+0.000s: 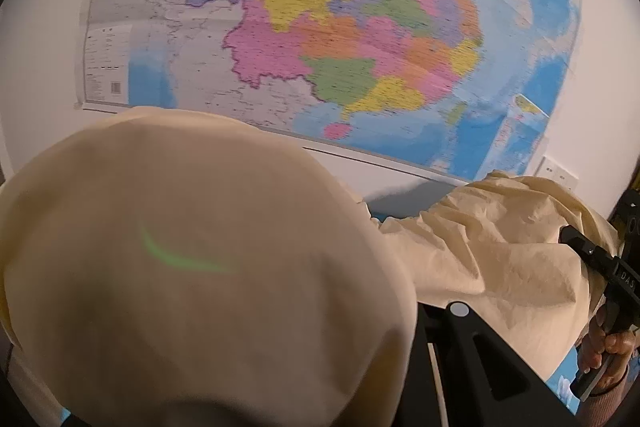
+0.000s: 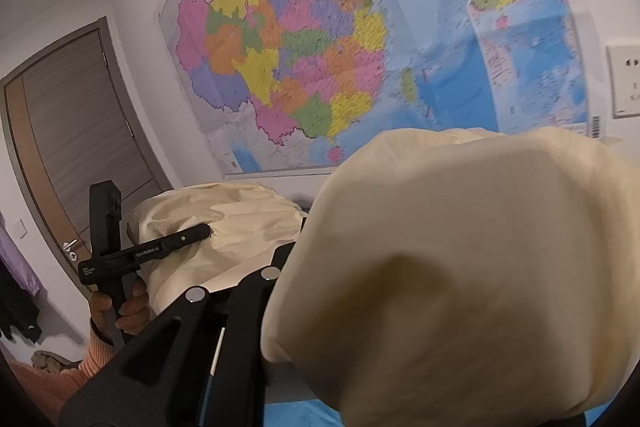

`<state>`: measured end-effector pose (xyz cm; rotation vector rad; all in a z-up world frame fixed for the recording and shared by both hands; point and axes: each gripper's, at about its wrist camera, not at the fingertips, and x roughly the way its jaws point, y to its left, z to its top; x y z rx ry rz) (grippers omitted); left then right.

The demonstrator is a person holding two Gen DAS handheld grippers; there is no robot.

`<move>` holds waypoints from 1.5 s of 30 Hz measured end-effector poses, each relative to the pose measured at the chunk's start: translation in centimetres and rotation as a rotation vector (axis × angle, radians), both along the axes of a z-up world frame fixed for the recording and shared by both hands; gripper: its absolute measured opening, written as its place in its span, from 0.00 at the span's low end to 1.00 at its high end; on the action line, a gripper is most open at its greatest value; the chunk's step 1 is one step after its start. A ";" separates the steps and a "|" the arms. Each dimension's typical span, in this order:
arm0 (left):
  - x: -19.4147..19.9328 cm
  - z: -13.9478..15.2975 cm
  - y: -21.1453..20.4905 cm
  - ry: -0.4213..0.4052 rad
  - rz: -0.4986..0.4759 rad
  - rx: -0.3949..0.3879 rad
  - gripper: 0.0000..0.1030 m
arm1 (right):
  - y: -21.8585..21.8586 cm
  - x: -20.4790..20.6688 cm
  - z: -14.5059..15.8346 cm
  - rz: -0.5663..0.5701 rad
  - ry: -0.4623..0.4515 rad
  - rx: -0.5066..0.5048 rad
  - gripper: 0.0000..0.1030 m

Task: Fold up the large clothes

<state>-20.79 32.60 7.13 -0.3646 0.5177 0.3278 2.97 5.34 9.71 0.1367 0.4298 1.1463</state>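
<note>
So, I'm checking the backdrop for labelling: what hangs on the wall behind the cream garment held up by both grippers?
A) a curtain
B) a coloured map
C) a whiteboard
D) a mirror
B: a large map with regions in yellow, pink, green and orange and blue sea fills the wall above the cream garment, seen in both wrist views.
</note>
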 end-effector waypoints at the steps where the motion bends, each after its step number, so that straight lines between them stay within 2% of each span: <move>1: 0.0 0.0 0.3 0.002 0.006 0.001 0.15 | 0.5 0.2 0.0 0.004 0.002 -0.005 0.12; 29: -0.2 0.7 10.1 0.041 0.193 0.057 0.14 | 13.1 3.1 -0.1 0.138 0.011 -0.076 0.12; 45: -0.2 -1.7 17.0 0.064 0.300 0.046 0.14 | 19.2 2.9 -2.0 0.193 0.002 -0.113 0.12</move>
